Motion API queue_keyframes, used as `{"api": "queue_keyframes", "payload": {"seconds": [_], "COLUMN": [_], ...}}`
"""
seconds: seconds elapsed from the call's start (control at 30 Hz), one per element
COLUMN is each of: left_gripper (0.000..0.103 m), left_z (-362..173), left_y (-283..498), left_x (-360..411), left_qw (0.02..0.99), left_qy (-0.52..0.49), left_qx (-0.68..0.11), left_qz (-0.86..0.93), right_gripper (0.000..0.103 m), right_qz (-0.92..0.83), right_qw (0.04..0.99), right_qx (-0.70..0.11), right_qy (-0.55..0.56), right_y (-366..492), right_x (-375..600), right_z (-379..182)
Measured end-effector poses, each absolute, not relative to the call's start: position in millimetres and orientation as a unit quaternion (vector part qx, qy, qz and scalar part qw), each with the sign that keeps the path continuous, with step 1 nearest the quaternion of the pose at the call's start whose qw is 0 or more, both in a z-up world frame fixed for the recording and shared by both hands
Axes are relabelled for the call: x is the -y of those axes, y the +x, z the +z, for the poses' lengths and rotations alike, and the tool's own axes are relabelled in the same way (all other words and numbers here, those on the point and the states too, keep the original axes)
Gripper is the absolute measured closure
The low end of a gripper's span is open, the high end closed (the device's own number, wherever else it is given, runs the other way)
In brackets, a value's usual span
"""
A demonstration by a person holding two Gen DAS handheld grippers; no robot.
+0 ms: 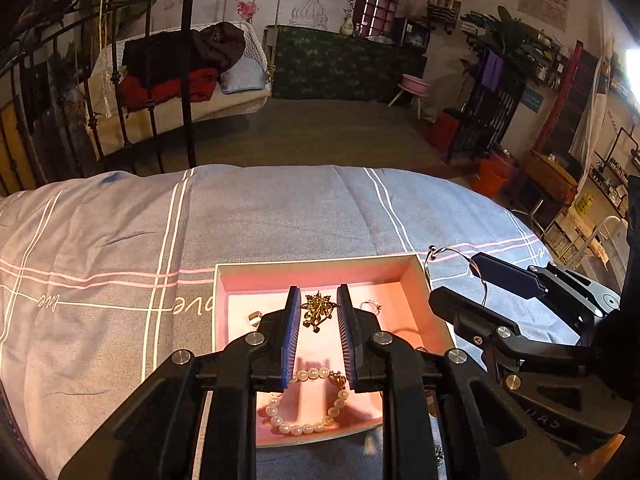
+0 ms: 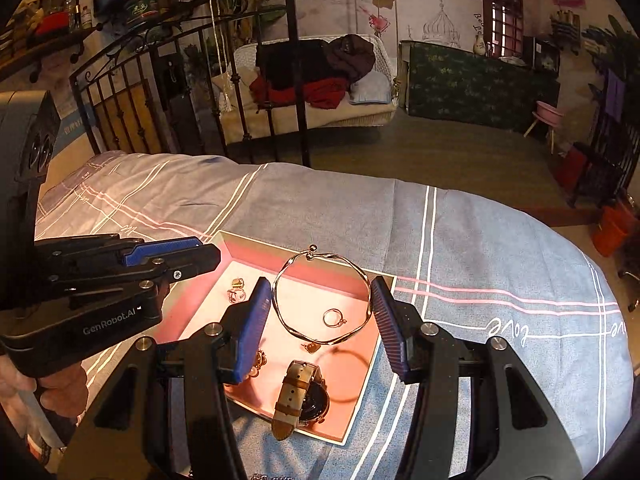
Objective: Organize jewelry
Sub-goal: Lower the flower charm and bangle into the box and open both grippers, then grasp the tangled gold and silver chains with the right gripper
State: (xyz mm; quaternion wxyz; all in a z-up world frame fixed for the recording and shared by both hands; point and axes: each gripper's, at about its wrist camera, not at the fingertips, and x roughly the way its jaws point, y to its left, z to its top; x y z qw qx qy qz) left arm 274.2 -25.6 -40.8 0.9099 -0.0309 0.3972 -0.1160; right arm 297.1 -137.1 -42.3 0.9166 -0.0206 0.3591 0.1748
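Right gripper (image 2: 320, 322): clamped on the thin twisted bangle (image 2: 320, 296), one pad on each side of the hoop, holding it upright above the tray.
Left gripper (image 1: 319, 332): pads close together with a narrow gap, nothing between them; it hangs over the tray, and the gold brooch (image 1: 318, 310) shows through the gap, lying below.
Tray (image 1: 420, 300): a shallow pink-lined box on the grey-blue checked bedspread (image 1: 120, 240).
In the tray: a pearl bracelet (image 1: 308, 404) at the near end, a small ring (image 2: 334, 317) under the bangle, a watch (image 2: 300, 398) with a tan strap at the near edge, and two small pieces (image 2: 236, 290) near the far left corner, too small to tell apart.
Person: a hand (image 2: 60, 394) grips the left gripper's handle.
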Motion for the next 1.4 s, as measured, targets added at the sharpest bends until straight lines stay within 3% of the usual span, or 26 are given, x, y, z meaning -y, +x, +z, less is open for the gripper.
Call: {"api": "queue_keyframes", "payload": {"seconds": [0.83,0.87,0.93,0.97,1.13,1.23,1.4], "left_gripper": [0.085,0.081,0.054,0.036,0.034,0.034,0.034], "left_z": [-57.7,-57.7,-55.8,-54.3,-52.3,-63.1,-97.8], "left_y": [289.4,289.3,287.2,284.7,250.7,211.8,150.8], "left_x": [29.4,28.9,26.4,24.0,19.8,25.6,43.5], "left_qw": [0.899,0.899,0.900,0.901,0.899,0.894,0.872], "left_qy": [-0.029,-0.029,-0.030,-0.032,-0.030,-0.006,0.053], "left_qx": [-0.427,-0.428,-0.428,-0.428,-0.426,-0.431,-0.455], "left_qz": [-0.096,-0.095,-0.081,-0.072,-0.093,-0.125,-0.173], "right_gripper": [0.051,0.051,0.047,0.046,0.044,0.036,0.036], "right_qz": [0.187,0.187,0.188,0.186,0.175,0.161,0.136], "right_qw": [0.899,0.898,0.898,0.898,0.902,0.905,0.898], "right_qx": [-0.394,-0.395,-0.397,-0.395,-0.392,-0.393,-0.418], "right_qy": [-0.044,-0.043,-0.042,-0.045,-0.034,-0.024,0.000], "right_y": [299.8,299.6,296.4,293.4,267.8,240.5,195.7], "right_x": [124.6,124.6,127.4,128.7,147.5,169.7,204.4], "right_z": [-77.1,-77.4,-77.8,-77.7,-78.5,-84.7,-105.5]}}
